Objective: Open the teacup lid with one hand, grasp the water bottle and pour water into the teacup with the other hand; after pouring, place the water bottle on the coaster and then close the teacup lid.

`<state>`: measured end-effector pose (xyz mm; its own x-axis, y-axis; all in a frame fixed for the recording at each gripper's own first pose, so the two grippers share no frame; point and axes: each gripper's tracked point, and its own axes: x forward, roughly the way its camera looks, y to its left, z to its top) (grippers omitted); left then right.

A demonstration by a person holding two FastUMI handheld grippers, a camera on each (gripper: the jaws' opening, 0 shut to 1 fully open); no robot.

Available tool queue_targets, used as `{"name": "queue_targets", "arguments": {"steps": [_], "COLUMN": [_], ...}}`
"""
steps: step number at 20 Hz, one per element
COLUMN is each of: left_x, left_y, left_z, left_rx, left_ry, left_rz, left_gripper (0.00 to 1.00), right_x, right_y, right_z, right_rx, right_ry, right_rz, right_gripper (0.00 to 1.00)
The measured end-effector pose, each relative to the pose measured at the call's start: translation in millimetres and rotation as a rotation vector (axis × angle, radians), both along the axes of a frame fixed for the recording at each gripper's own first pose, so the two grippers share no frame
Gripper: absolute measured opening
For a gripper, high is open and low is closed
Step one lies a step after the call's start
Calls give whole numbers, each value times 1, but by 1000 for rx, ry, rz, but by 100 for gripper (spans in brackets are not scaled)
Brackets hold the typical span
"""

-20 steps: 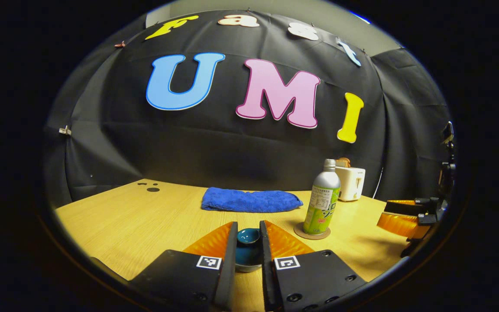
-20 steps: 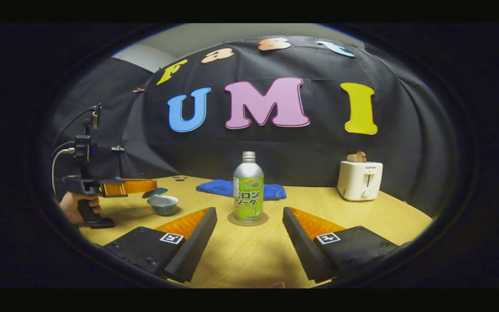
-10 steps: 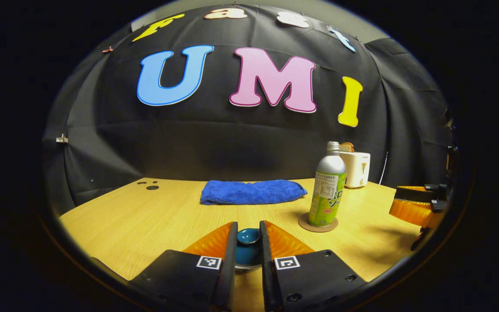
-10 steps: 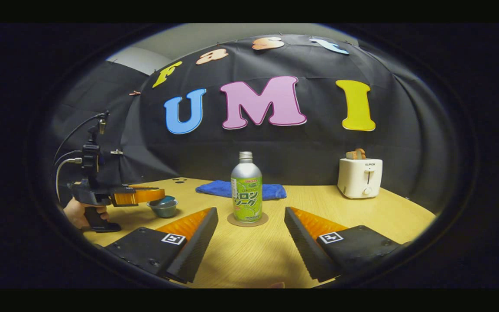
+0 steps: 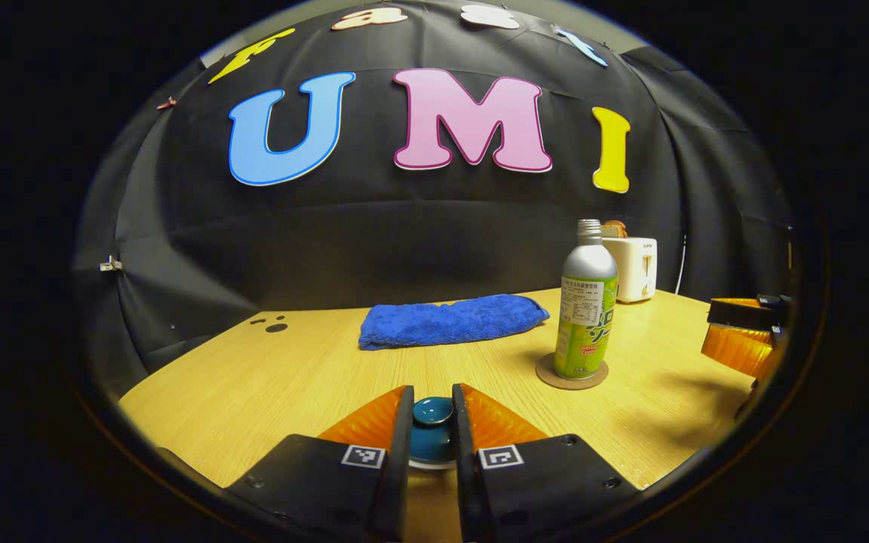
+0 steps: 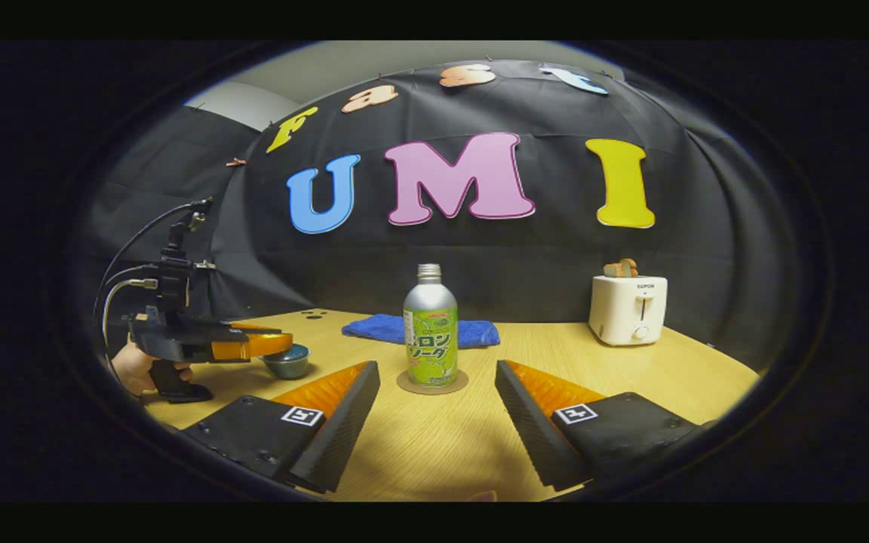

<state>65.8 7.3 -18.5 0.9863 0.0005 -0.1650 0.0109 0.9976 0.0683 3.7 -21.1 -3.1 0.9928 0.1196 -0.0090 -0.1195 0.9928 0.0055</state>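
Your left gripper [image 5: 431, 422] fingers clamped on the teal teacup lid [image 5: 432, 413], right gripper [image 6: 436, 392] fingers wide apart, empty, water bottle [image 6: 431, 326] upright on its coaster [image 6: 432, 383] mid-worktop, teacup [image 6: 287, 363] contents hidden.

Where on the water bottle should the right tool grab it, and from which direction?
Probably around the straight middle of the water bottle, below the tapering shoulder, coming in level from the front. It stands upright on the coaster, dead ahead between the open fingers of the right tool, with bare table on both sides; the narrow neck offers a poorer hold for pouring.
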Motion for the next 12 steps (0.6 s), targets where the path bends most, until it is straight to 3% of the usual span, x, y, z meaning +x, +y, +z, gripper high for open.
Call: {"name": "queue_targets", "arguments": {"steps": [7, 9, 10, 12], "left_x": [-1, -6, -10, -18], "left_y": [2, 8, 10, 13], "left_z": [-1, 3, 6, 14], "left_rx": [25, 9, 0, -3], "left_ry": [9, -13, -36, -90], "left_rz": [20, 52, 66, 95], "left_gripper": [36, 49, 64, 80], "right_x": [0, 0, 0, 0], "right_y": [1, 1, 0, -1], "right_z": [0, 0, 0, 0], "right_rx": [0, 0, 0, -2], "right_ry": [0, 0, 0, 1], "right_rz": [-1, -1, -3, -11], "right_gripper": [95, 95, 95, 95]}}
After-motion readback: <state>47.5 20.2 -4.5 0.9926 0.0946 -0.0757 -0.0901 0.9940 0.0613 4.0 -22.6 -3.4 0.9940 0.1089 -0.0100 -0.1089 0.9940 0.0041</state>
